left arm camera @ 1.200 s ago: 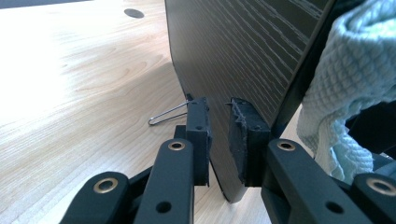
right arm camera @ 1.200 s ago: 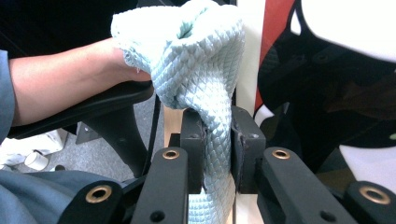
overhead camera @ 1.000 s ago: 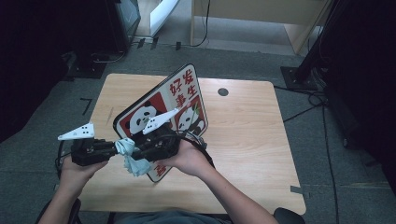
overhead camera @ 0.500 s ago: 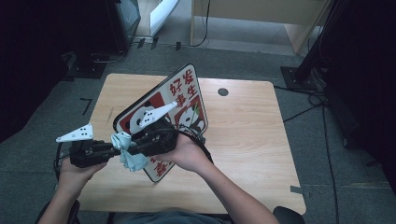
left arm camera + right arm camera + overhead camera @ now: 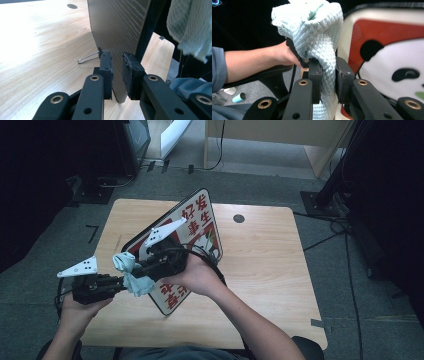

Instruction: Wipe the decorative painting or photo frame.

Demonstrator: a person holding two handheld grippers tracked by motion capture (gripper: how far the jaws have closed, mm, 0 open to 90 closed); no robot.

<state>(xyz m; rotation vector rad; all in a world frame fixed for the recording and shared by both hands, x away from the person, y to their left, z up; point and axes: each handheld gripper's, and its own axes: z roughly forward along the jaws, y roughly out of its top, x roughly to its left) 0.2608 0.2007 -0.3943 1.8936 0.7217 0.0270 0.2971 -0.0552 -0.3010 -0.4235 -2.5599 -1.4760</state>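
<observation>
A square board (image 5: 200,217) with a panda picture and red characters stands tilted on one corner on the wooden table (image 5: 265,265). My left gripper (image 5: 117,72) is shut on the board's (image 5: 117,25) lower edge, one jaw on each face. My right gripper (image 5: 328,75) is shut on a pale blue quilted cloth (image 5: 312,22) and holds it beside the panda face (image 5: 387,50). From above, the cloth (image 5: 131,275) hangs between the two grippers at the board's left edge. The left gripper (image 5: 122,282) lies low at the left, and the right gripper (image 5: 132,270) reaches across the board towards it.
A thin wire leg (image 5: 87,58) sticks out from the board's back onto the table. A round dark hole (image 5: 238,218) sits near the table's far edge. Cables (image 5: 345,227) run over the grey floor at the right. A small blue cylinder (image 5: 237,97) lies on the floor.
The right gripper has risen with the cloth along the board's left side. The left gripper and the board have stayed in place.
</observation>
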